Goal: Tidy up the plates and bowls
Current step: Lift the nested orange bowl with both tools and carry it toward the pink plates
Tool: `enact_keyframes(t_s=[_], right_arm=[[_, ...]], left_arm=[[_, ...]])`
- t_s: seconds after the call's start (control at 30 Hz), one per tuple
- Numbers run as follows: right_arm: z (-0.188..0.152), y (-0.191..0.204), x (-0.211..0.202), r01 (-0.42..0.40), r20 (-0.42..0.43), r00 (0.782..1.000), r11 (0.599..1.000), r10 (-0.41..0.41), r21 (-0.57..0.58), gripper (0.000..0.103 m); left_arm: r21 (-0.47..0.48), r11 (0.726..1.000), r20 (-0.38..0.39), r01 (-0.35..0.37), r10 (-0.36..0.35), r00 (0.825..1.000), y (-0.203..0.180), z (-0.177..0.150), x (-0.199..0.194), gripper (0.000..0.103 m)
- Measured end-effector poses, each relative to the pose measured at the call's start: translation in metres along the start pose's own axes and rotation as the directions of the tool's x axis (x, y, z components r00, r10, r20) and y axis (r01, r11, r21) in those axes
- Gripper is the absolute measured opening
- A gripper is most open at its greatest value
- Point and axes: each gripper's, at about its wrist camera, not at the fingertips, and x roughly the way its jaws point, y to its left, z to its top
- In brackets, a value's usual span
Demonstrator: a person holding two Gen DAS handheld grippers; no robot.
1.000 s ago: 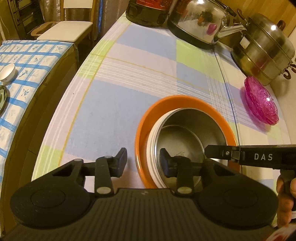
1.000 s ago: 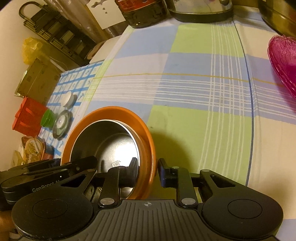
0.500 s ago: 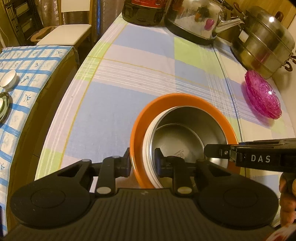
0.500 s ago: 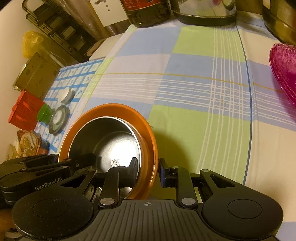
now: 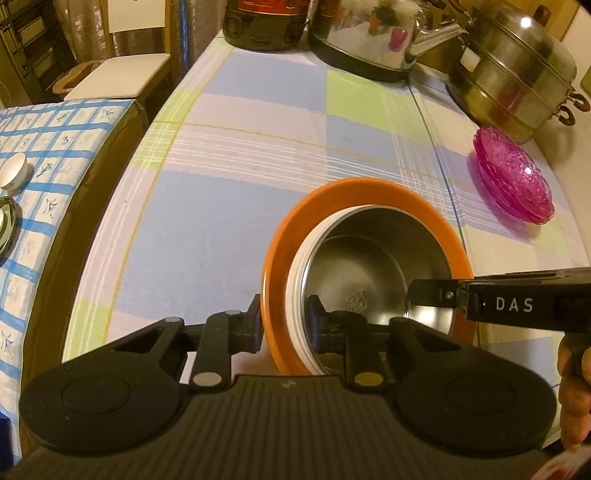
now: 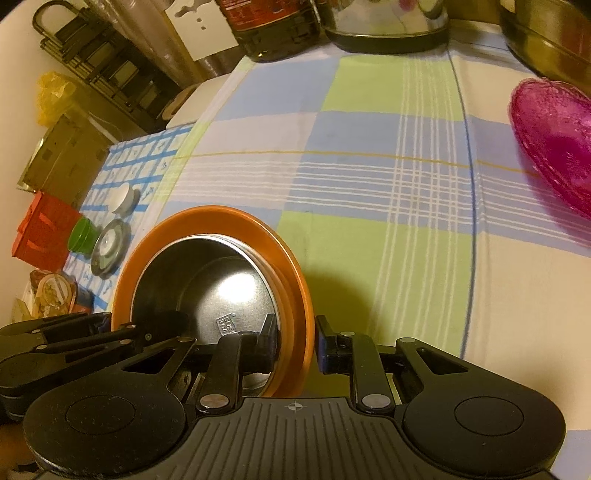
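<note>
On the checked tablecloth stands a stack: an orange plate holding a white dish, with a steel bowl innermost. My left gripper is shut on the stack's near left rim. One finger is outside the orange edge and the other inside the steel bowl. My right gripper straddles the opposite rim of the orange plate and steel bowl. Its jaws are closing on that rim, inner pad on the bowl wall, outer pad at the orange edge.
Stacked pink glass dishes lie to the right of the stack. A steel steamer pot, a kettle and a dark jar line the far edge. A side table with blue checked cloth carries a small white bowl.
My left gripper's jaws narrowed from wide apart until both pads sit against the stack's rim. The right gripper stayed in place on its side.
</note>
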Motion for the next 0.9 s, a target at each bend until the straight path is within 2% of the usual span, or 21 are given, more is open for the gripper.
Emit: enact_keyframes(t_s=[0.53,0.9], right_arm=[[-0.001,-0.038,-0.038,0.009,0.048,0.999,0.997,-0.012,0.07,0.021],[-0.01,-0.089,-0.078,0.031,0.085,0.995,0.989,-0.043,0.141,0.021]], left_arm=[[0.068,0.997,0.008,0.031,-0.031,0.999,-0.05,0.012,-0.004,0.021],[0.149,0.985,-0.001,0.088,-0.089,0.996,-0.11,0.02,-0.002,0.02]])
